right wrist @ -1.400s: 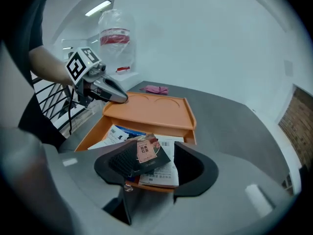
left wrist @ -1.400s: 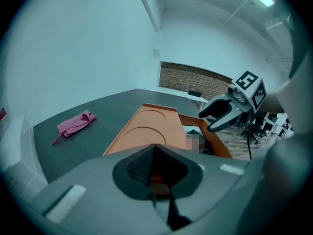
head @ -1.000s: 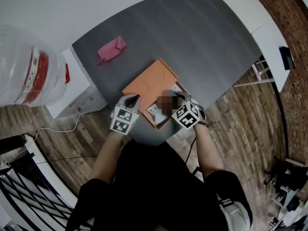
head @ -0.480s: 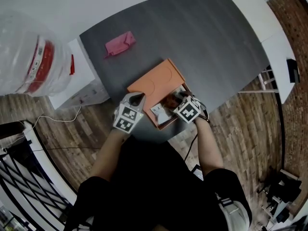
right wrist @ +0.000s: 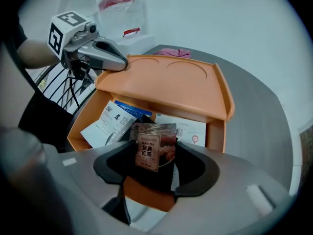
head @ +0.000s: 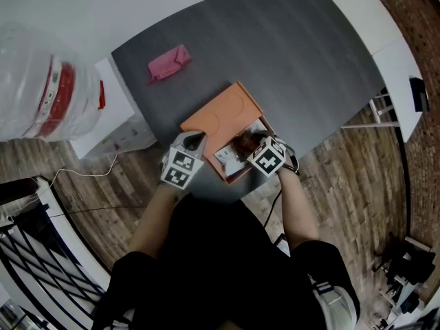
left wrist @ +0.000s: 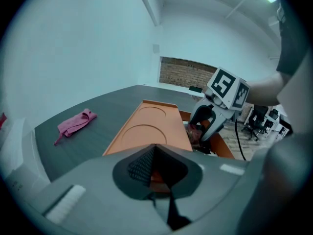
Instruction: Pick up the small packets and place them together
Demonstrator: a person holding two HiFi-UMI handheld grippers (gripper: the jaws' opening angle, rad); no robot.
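An orange box (right wrist: 220, 131) stands on the dark table with its lid (right wrist: 171, 84) slid halfway back. Inside lie white paper packets (right wrist: 108, 121) and a white card (right wrist: 186, 127). My right gripper (right wrist: 155, 163) hangs over the box's open part, and its jaws are closing on a brown black-tea packet (right wrist: 152, 148) that stands upright between them. The head view shows that gripper (head: 253, 144) at the box's right side. My left gripper (left wrist: 154, 169) is shut, with its tips (right wrist: 121, 62) against the lid's near corner.
A pink cloth (head: 169, 62) lies on the grey table (head: 289, 53) beyond the box. To the left stand a clear plastic bag with a red thing inside (head: 42, 88) and a white cabinet (head: 117, 133). The table's near edge is just behind the box.
The right gripper has shifted a little left over the box's open part, with a reddish-brown packet now showing at its jaws. The left gripper stays at the lid's corner.
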